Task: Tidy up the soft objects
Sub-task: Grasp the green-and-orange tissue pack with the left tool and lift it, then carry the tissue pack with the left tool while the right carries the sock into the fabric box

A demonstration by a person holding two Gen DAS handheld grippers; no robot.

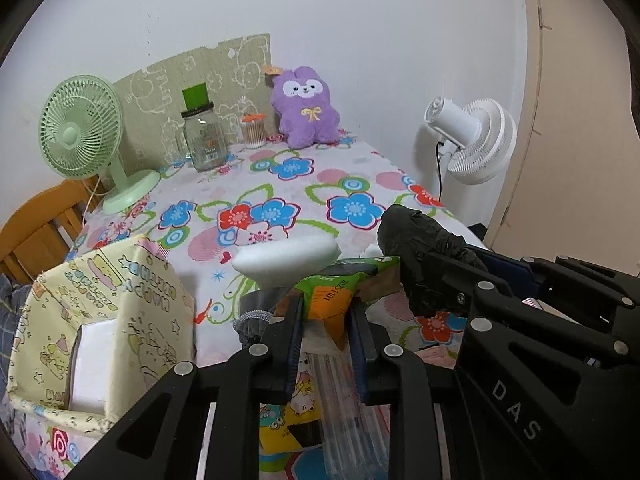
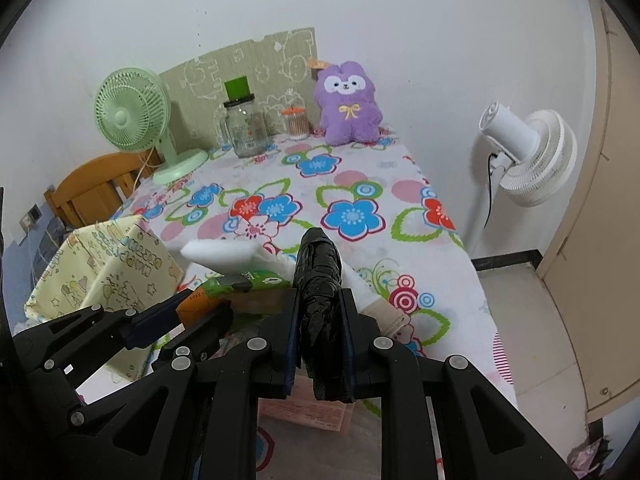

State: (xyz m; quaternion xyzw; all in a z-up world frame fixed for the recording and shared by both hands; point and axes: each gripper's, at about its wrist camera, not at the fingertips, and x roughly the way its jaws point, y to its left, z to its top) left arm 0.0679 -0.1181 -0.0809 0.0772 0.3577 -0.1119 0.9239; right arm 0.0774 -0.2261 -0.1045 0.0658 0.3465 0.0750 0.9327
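Observation:
My left gripper [image 1: 326, 310] is shut on a green and orange packet [image 1: 340, 292], held above the table; it also shows in the right wrist view [image 2: 212, 292]. My right gripper [image 2: 320, 312] is shut on a rolled black plastic bag [image 2: 320, 280], seen to the right in the left wrist view [image 1: 420, 248]. A white foam sponge [image 1: 288, 260] lies on the flowered tablecloth [image 1: 280, 184] just beyond both grippers. A yellow patterned fabric box [image 1: 120, 312] stands at the left with a white block inside. A purple plush bunny [image 1: 304, 108] sits at the far edge.
A green desk fan [image 1: 84, 128], a glass jar [image 1: 202, 140] and a cotton swab pot [image 1: 253, 130] stand at the back by a cardboard panel. A white floor fan [image 2: 528, 152] stands right of the table. A wooden chair [image 2: 96, 188] is at left. Packets lie under the grippers.

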